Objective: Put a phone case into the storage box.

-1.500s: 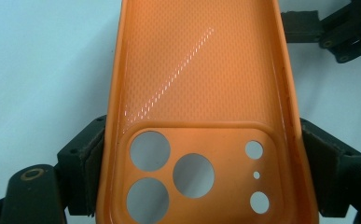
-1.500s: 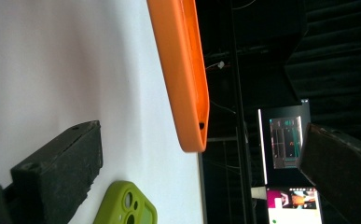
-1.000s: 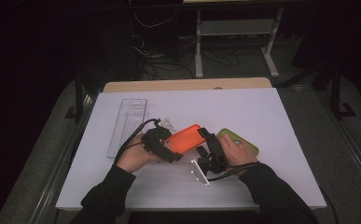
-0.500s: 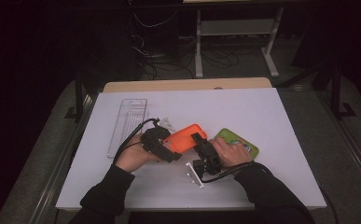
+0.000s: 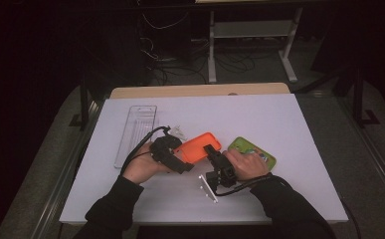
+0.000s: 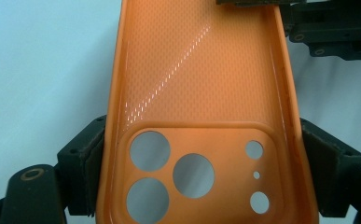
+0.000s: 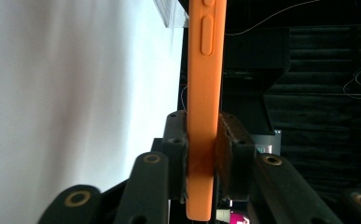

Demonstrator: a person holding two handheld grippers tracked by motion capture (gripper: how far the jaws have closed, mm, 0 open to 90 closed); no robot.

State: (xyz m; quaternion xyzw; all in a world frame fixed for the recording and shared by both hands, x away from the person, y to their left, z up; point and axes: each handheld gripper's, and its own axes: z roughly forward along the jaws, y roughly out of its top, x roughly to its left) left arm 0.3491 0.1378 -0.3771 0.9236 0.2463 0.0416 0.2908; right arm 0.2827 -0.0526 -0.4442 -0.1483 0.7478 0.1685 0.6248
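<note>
Since the earlier frames, the right gripper (image 5: 211,151) has been brought up to the near right end of the orange phone case (image 5: 198,147), and its jaws have just been closing with the edge of the case between them. In the right gripper view the case (image 7: 202,121) is seen edge-on, clamped between the two pads at its thin side wall, with the moulded side buttons visible farther up the wall. The right hand (image 5: 247,164) is seen in the high view just right of the case.

The left gripper (image 5: 176,160) is set wide and is closed across the full width of the case. In the left gripper view the pads press on both long walls of the case (image 6: 201,93) at the camera-cutout end, and the inner, textured face is turned toward the camera. The left hand (image 5: 143,168) lies at the near left of the case.

The case is held between the two grippers over the middle of the white table (image 5: 289,124). A green phone case (image 5: 244,148) lies on the table just right of the right hand. A clear plastic tray (image 5: 136,132) lies to the left, well apart from the orange case. A small white part (image 5: 207,188) lies near the front, just beside the right gripper body.
</note>
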